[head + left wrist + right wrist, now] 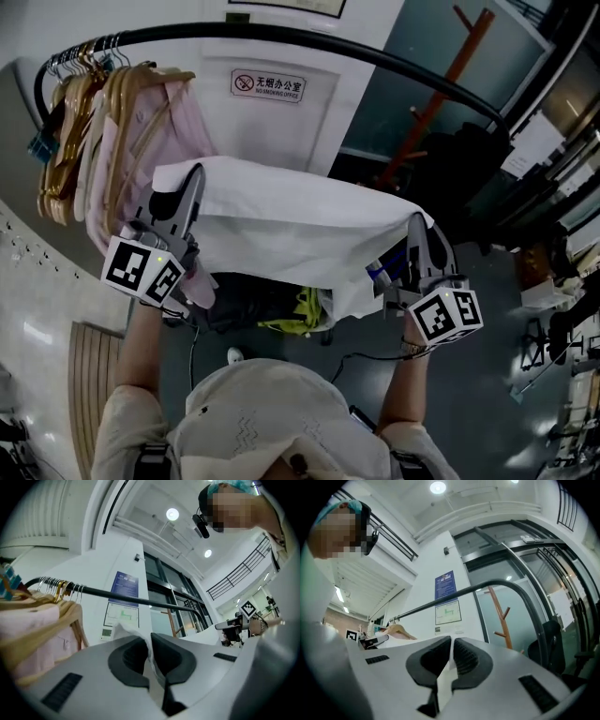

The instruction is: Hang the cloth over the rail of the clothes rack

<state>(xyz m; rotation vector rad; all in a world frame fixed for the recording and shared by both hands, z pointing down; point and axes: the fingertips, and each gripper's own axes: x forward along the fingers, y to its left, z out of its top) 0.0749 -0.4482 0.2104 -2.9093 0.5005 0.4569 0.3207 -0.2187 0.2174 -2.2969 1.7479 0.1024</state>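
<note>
Both tongs are pinched shut on the white cloth (291,220): the left tongs (150,641) on one upper corner, the right tongs (452,651) on the other. It hangs spread between them, below the black rail (309,39) and apart from it. Gripping and spreading look done; lifting over, draping and letting go remain. Both arms reach forward, tongs tilted slightly upward, right of the hangers (84,103).
</note>
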